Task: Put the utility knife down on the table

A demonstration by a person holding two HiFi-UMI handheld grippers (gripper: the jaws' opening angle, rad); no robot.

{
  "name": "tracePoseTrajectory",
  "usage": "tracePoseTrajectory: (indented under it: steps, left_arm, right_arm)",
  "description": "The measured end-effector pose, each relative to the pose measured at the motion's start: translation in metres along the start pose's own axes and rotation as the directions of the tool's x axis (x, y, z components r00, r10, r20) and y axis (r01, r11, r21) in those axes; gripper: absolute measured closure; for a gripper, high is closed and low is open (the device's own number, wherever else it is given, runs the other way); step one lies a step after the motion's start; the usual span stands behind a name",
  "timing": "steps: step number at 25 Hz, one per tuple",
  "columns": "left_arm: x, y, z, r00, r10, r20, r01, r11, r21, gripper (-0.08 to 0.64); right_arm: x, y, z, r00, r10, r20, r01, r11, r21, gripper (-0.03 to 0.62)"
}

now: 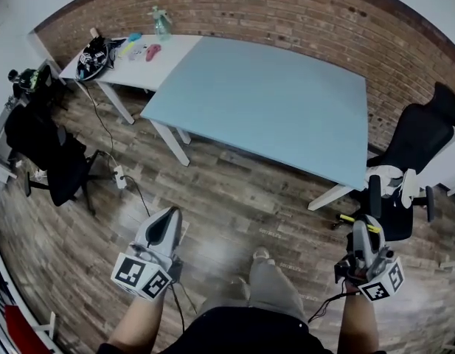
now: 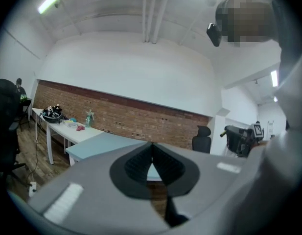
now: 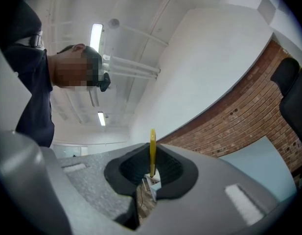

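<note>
Yellow and thin, the utility knife (image 3: 152, 148) is clamped between the jaws of the right gripper (image 1: 365, 236) at the lower right of the head view, probably for carrying. The left gripper (image 1: 167, 223) is closed on nothing. The pale blue table (image 1: 271, 102) lies well apart, at upper centre. Only wooden floor (image 1: 234, 190) lies between, and a black office chair (image 1: 422, 135) stands near its right corner.

I see a white side table (image 1: 179, 50) against the brick wall (image 1: 286, 13), carrying a clear spray bottle (image 1: 161, 22), a pink item (image 1: 153, 51) and a black bundle of gear (image 1: 93, 57). On the wood floor (image 1: 234, 190), a black office chair (image 1: 54, 157) stands far left and a high-backed black chair (image 1: 419, 135) far right
</note>
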State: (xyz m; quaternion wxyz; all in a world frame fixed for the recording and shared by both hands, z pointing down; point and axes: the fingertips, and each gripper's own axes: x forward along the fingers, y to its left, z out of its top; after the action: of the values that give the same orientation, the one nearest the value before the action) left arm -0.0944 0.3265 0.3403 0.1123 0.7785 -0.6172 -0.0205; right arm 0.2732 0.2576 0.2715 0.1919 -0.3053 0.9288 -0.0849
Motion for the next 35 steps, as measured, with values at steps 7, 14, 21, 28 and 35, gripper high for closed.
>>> tracePoseTrajectory:
  steps: [7, 14, 21, 28, 35]
  left_arm:
    - [0.048, 0.036, -0.005, 0.998, 0.012, -0.055, -0.013, 1.0, -0.01, 0.571]
    - [0.097, 0.082, 0.022, 0.998, 0.027, -0.065, -0.033, 0.995, -0.093, 0.571]
    - [0.163, 0.129, 0.041, 0.997, 0.075, -0.035, -0.079, 0.99, -0.12, 0.571]
    - [0.233, 0.152, 0.067, 0.995, 0.096, 0.011, -0.094, 0.992, -0.079, 0.571]
    - [0.282, 0.172, 0.064, 0.999, 0.04, -0.025, -0.041, 0.999, -0.025, 0.571]
  right_arm:
    - [0.067, -0.051, -0.04, 1.0, 0.005, -0.011, -0.005, 1.0, 0.024, 0.566]
    - [0.156, -0.095, -0.06, 0.999, 0.025, -0.037, -0.022, 0.997, 0.074, 0.566]
    - [0.245, -0.136, -0.083, 0.989, 0.091, -0.118, -0.079, 0.991, 0.107, 0.566]
    - [0.315, -0.177, -0.099, 0.977, 0.147, -0.154, -0.131, 0.985, 0.109, 0.566]
    - [0.346, -0.206, -0.118, 0.976, 0.098, -0.193, -0.076, 0.99, 0.121, 0.566]
